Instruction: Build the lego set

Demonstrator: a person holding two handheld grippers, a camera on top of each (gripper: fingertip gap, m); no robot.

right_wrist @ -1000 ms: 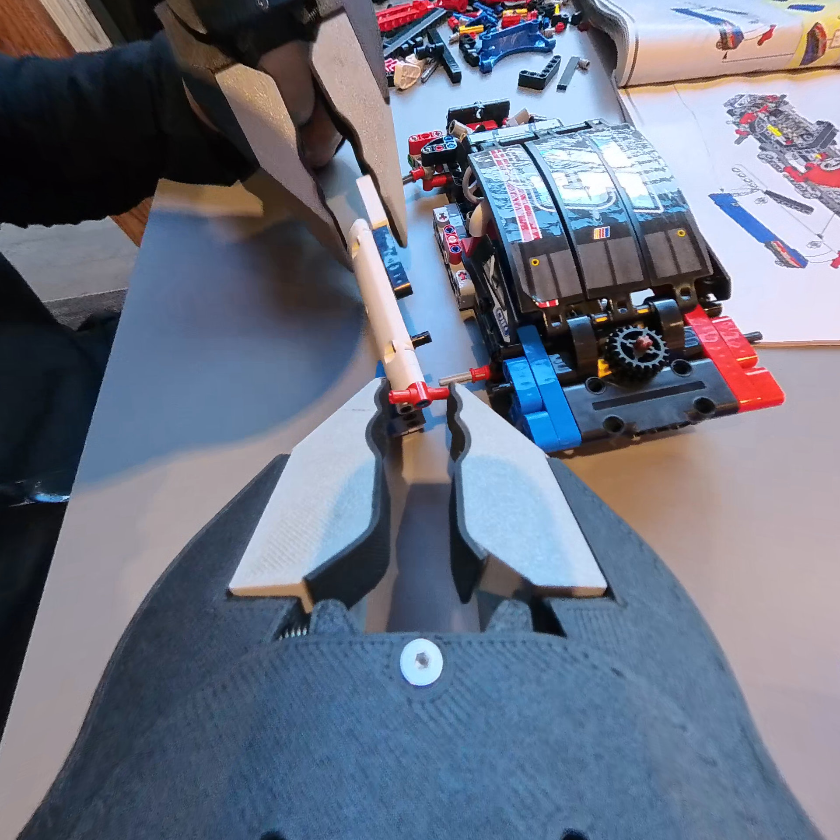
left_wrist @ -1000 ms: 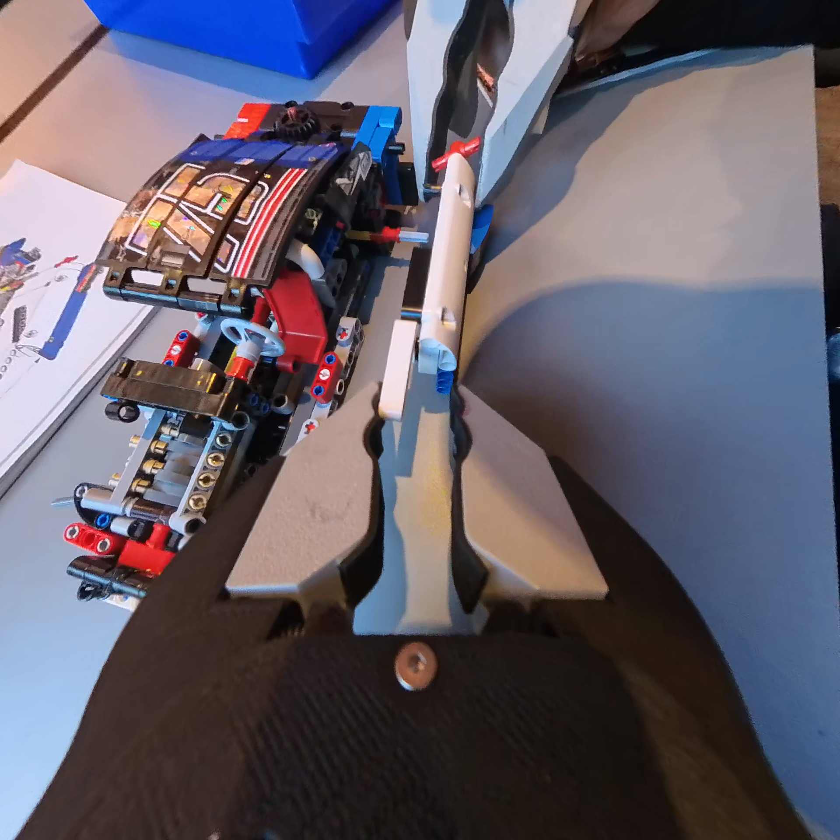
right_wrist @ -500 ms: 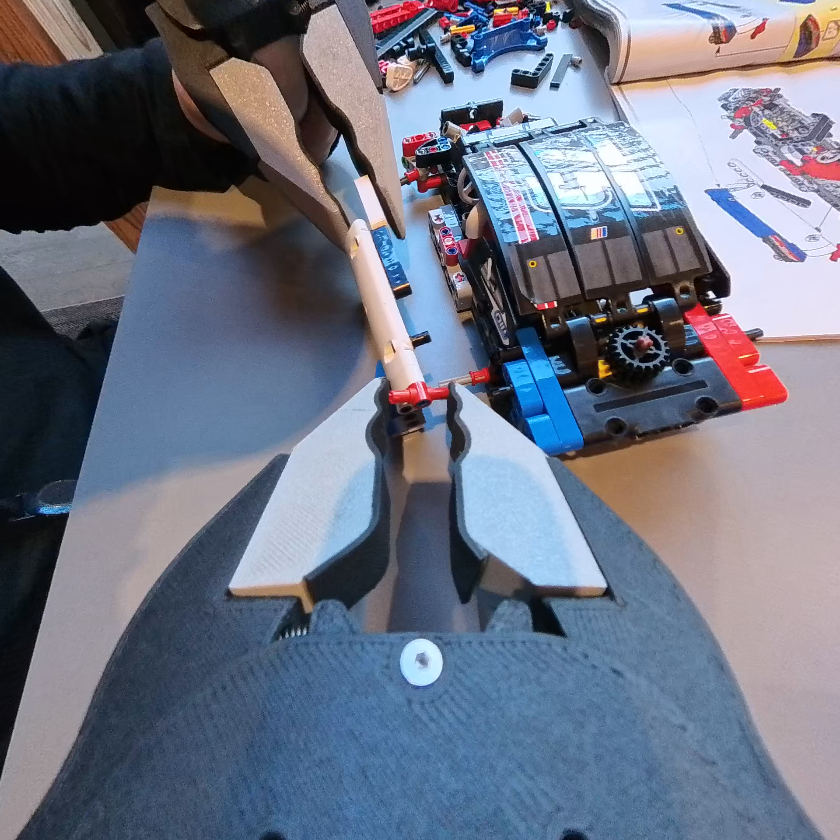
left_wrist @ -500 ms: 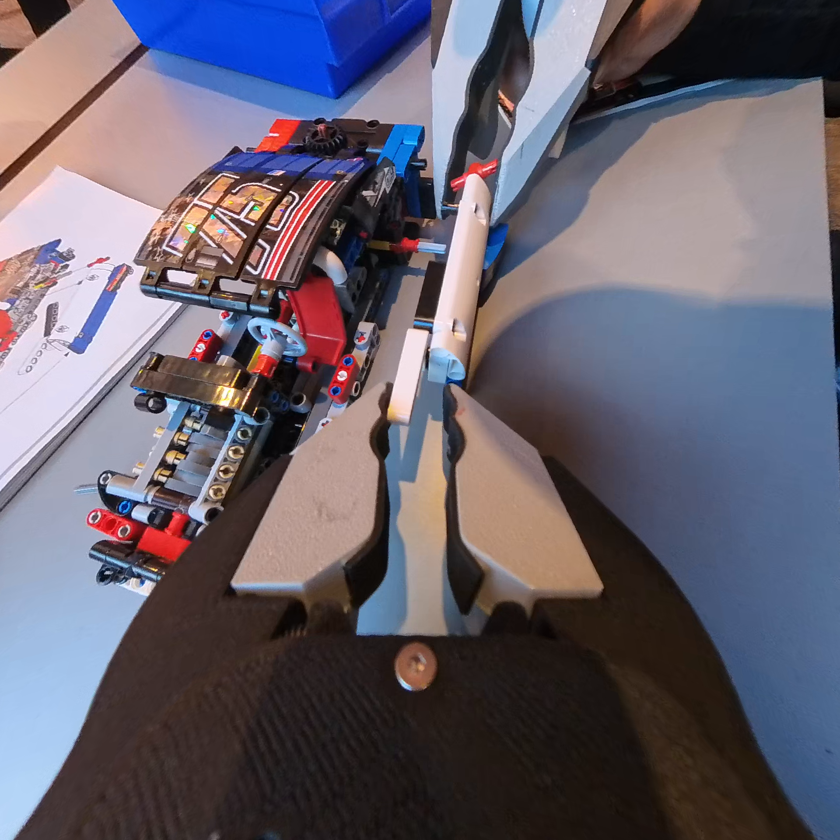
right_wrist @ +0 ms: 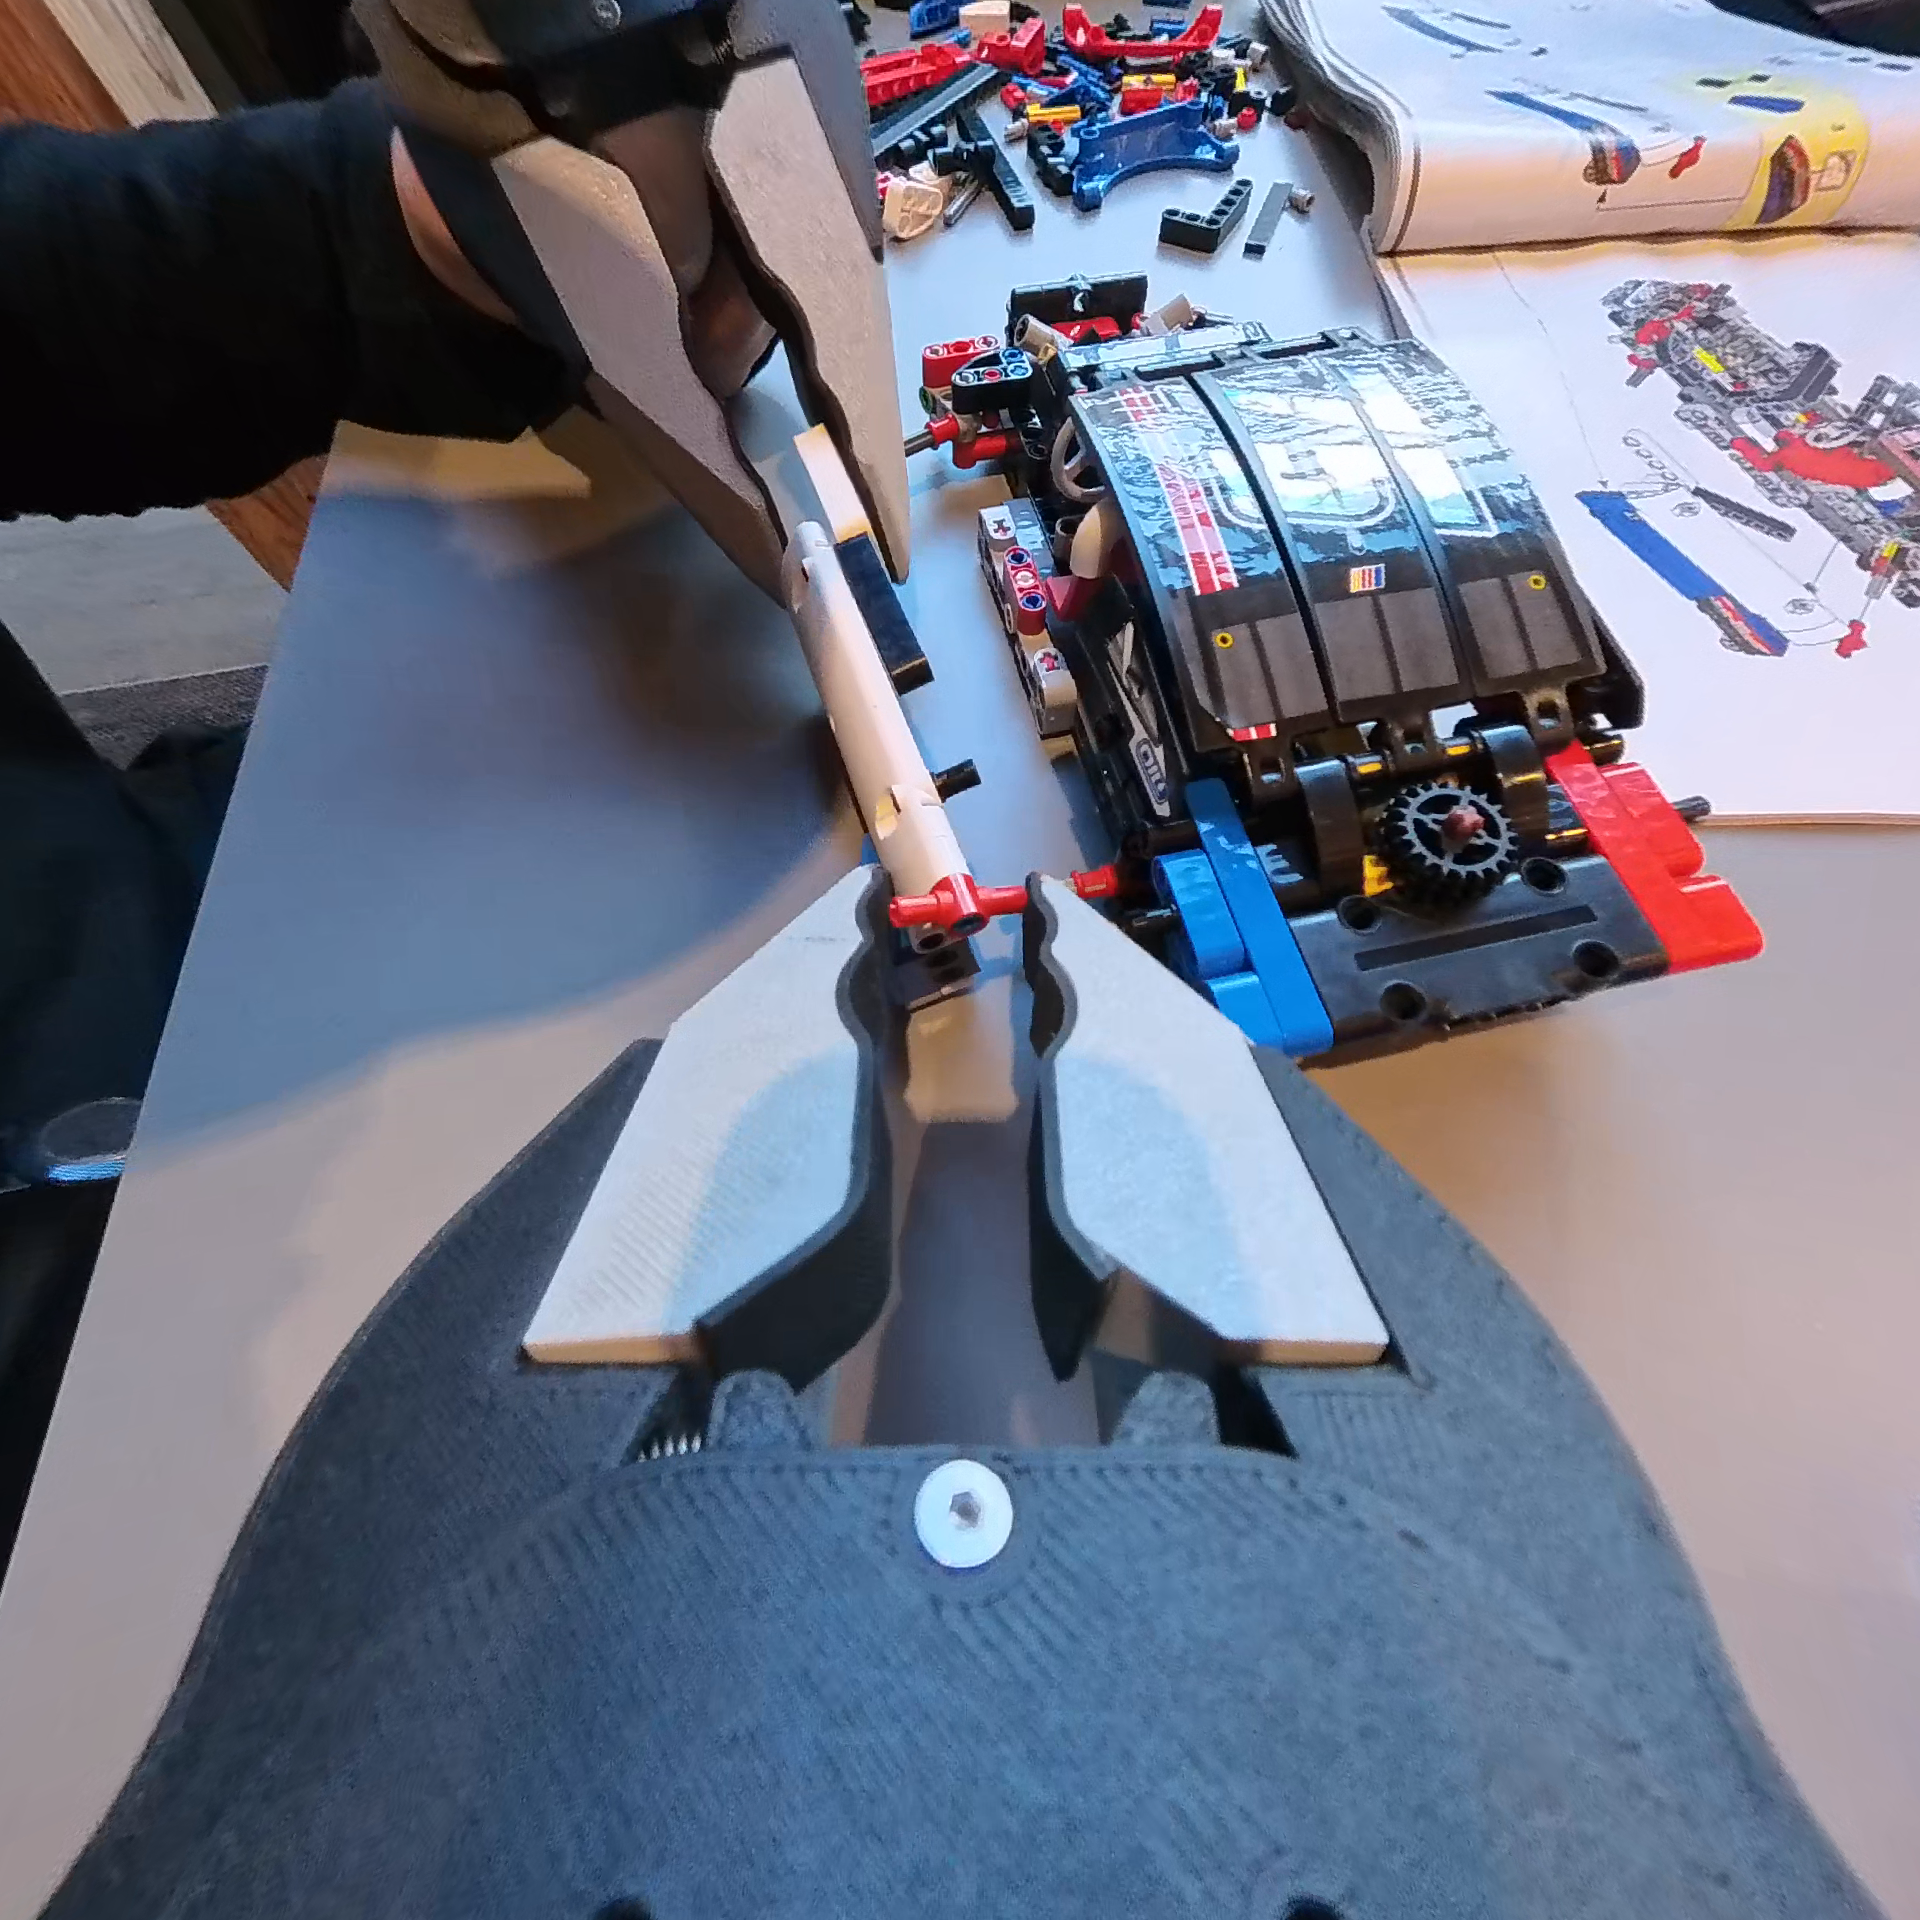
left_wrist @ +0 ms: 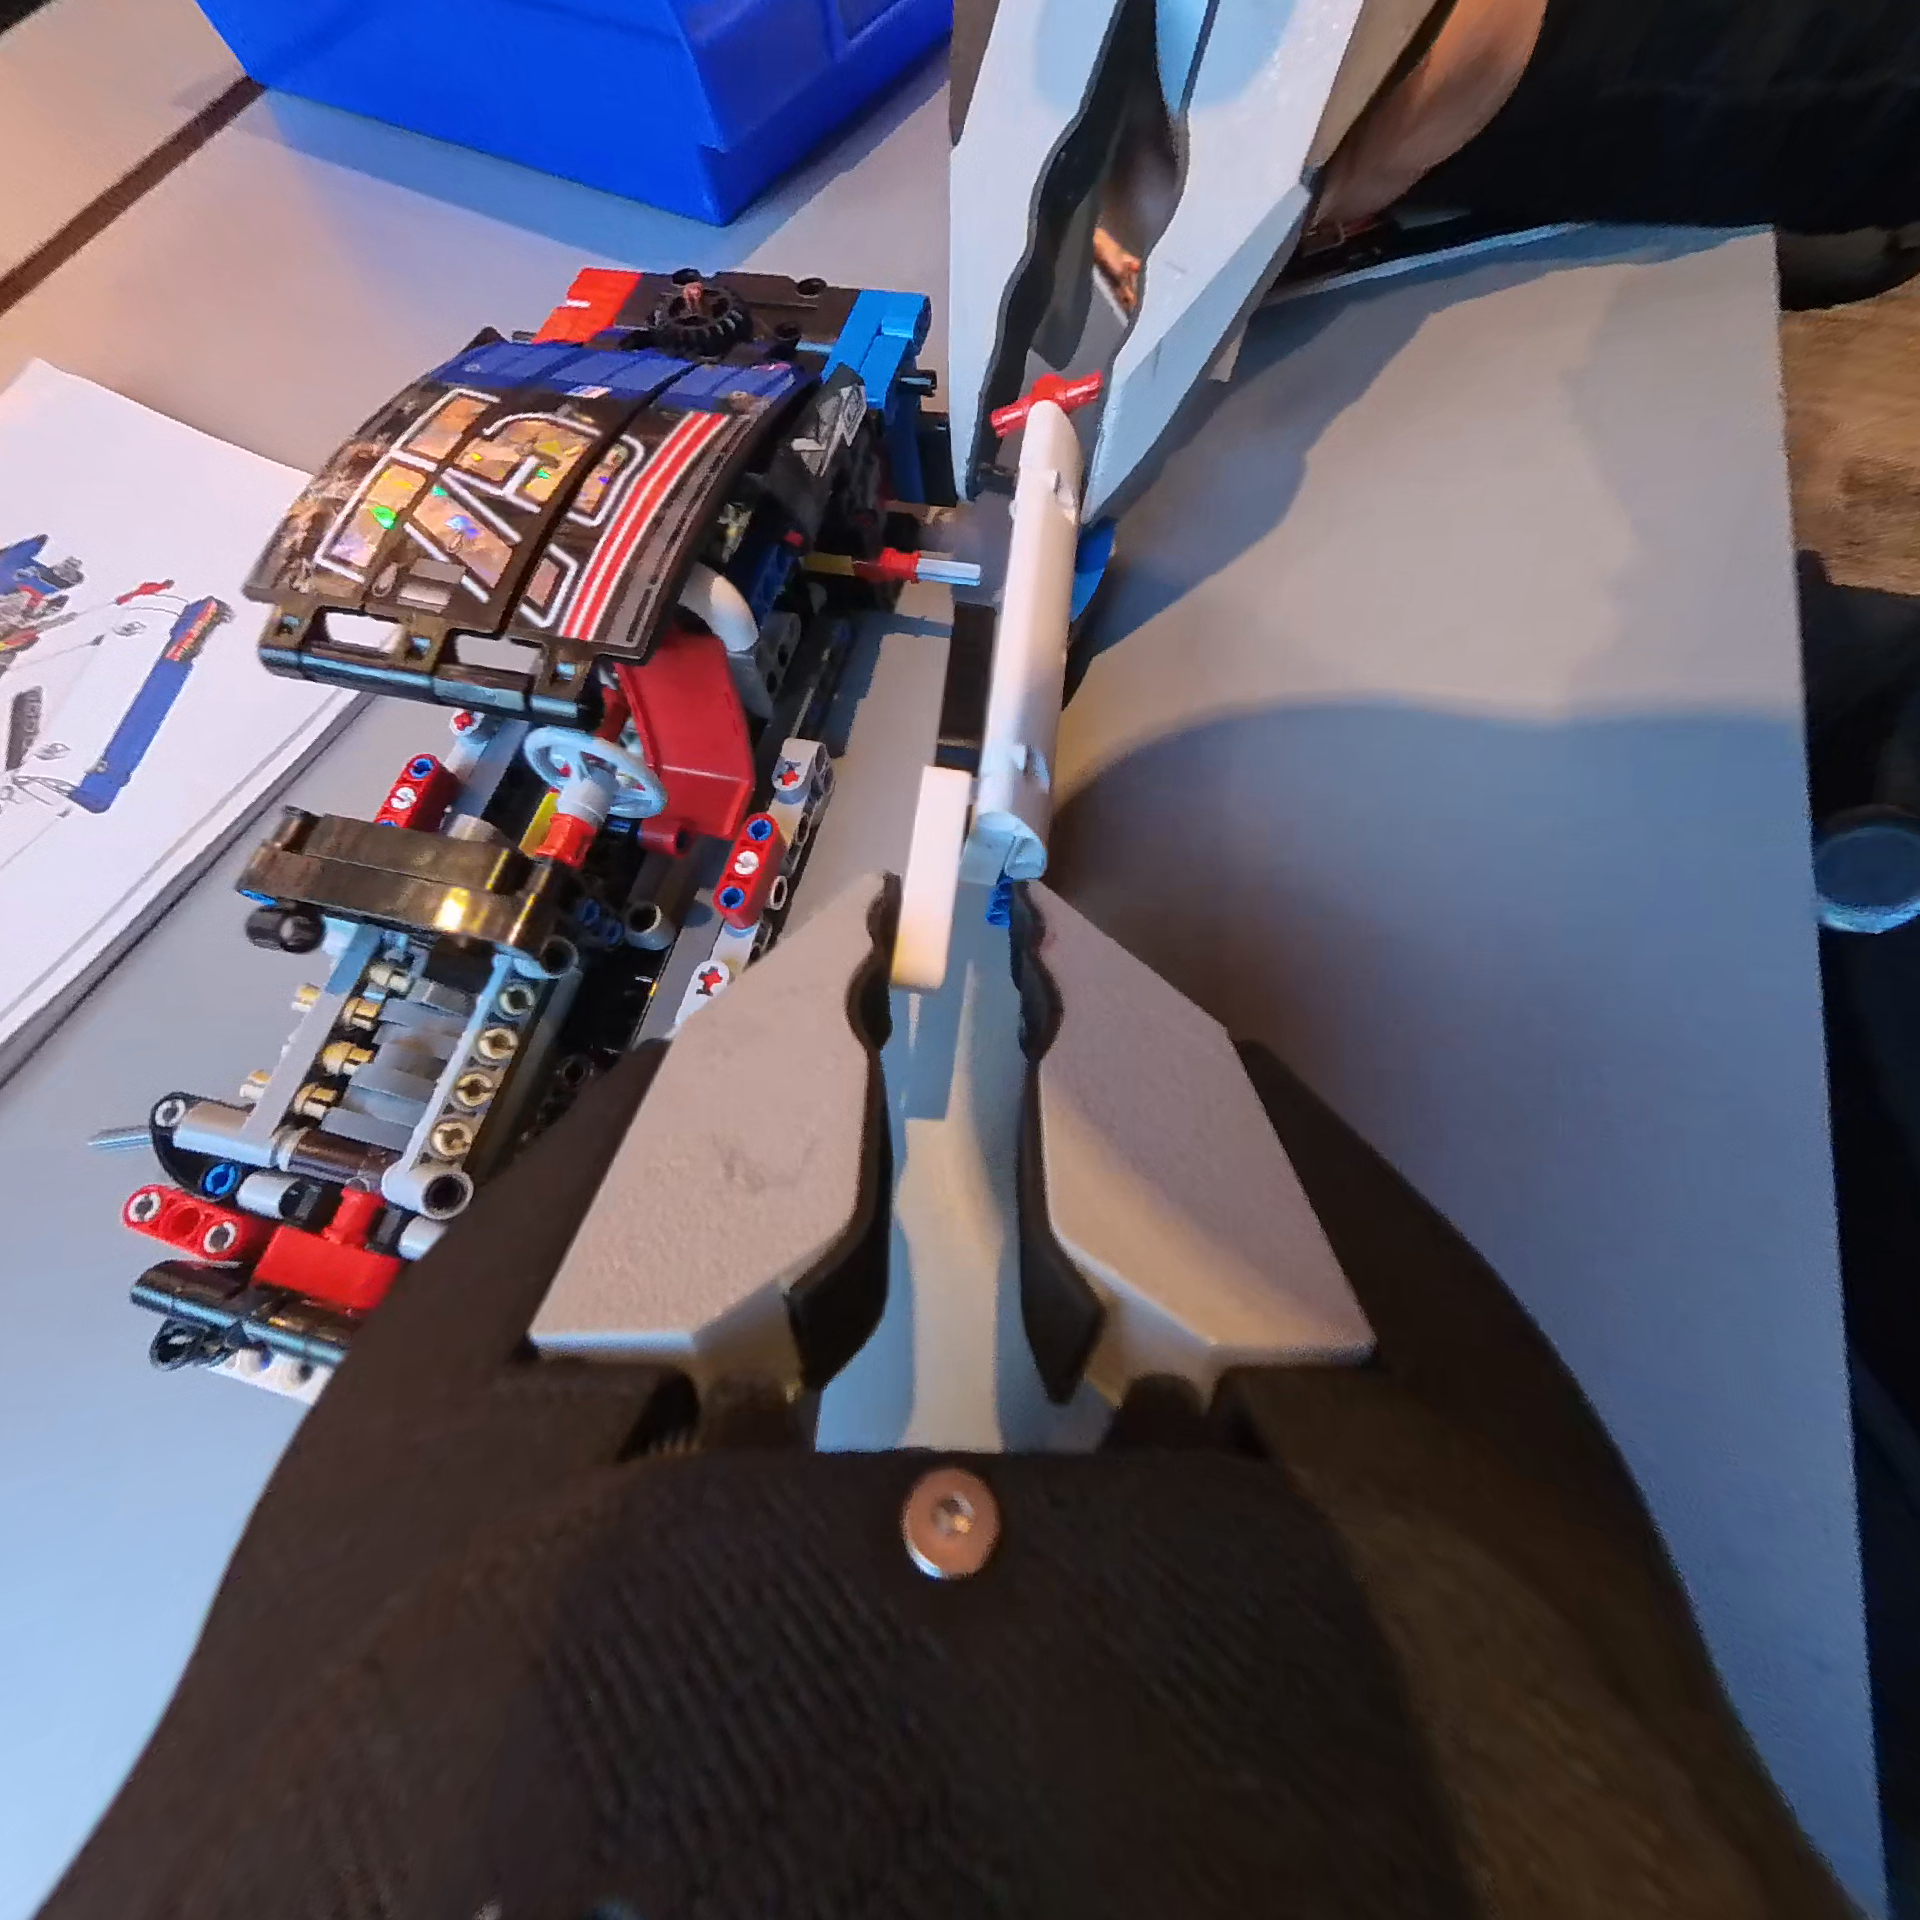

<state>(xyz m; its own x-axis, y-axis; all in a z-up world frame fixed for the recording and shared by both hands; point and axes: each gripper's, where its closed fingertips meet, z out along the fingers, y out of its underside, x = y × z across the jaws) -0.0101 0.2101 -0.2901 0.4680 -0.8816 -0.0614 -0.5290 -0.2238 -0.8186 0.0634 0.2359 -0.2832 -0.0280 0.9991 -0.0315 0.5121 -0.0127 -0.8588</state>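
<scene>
Left tool (left_wrist: 961,940) grips the long white lego side panel (left_wrist: 1023,634) at one end, right tool (right_wrist: 961,914) clamps its red cross-axle connector (right_wrist: 940,906) at the other; panel hangs at the car's 3 o'clock over the grey worktop (left_wrist: 1455,935). Step: side-panel attachment. Next: align with the car's protruding red pin (left_wrist: 899,566) on the black-roofed lego car (left_wrist: 499,582), press sideways.

— Where's the car model (right_wrist: 1340,665) sitting?

— On the table (right_wrist: 520,790), middle right of the right wrist view. The long side assembly (right_wrist: 873,717) lies just left of it, apart from it, running from the frame's centre up and to the left.

— And the grippers?

— One at each end of that assembly. The right gripper (right_wrist: 956,914) is at its lower end, the left gripper (right_wrist: 831,540) at its upper end, upper left of the frame.

— What's behind the car?

— Loose parts (right_wrist: 1081,135) along the top edge, with an open instruction booklet (right_wrist: 1662,457) to the car's right.

— And in the left wrist view?

— A bin (left_wrist: 582,94) at the top left, beyond the car.
</scene>
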